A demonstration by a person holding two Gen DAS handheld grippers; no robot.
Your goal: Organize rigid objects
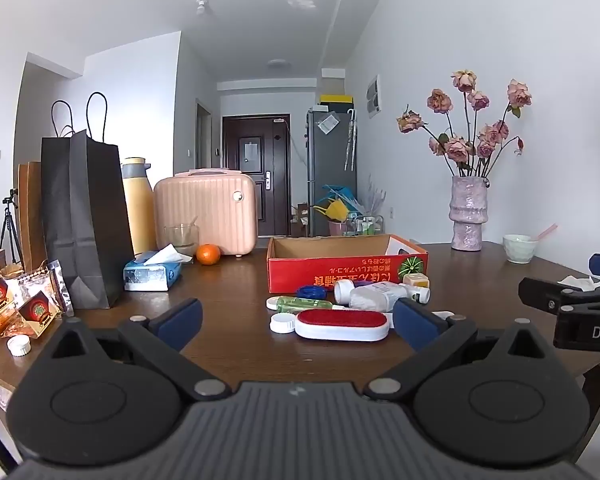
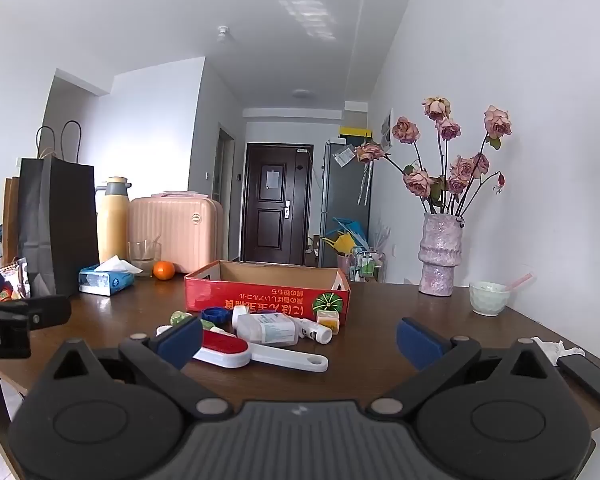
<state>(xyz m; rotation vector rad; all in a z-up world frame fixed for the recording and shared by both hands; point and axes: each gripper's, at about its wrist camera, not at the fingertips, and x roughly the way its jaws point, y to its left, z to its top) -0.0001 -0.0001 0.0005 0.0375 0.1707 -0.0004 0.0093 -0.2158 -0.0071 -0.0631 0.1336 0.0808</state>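
Looking along both tools, we find the white plastic lint brush with the red oval pad (image 1: 342, 325) lying flat on the dark wooden tabletop (image 1: 228, 280), just in front of the shallow red cardboard box (image 1: 340, 272). Its long axis runs left to right, the handle pointing right. Our left tool (image 1: 296, 322) and right tool (image 2: 300, 336) are both spread wide and hold nothing. We judge the right tool nearer to the handle. Small white bottles (image 2: 266, 328) crowd behind the brush; the near side is free.
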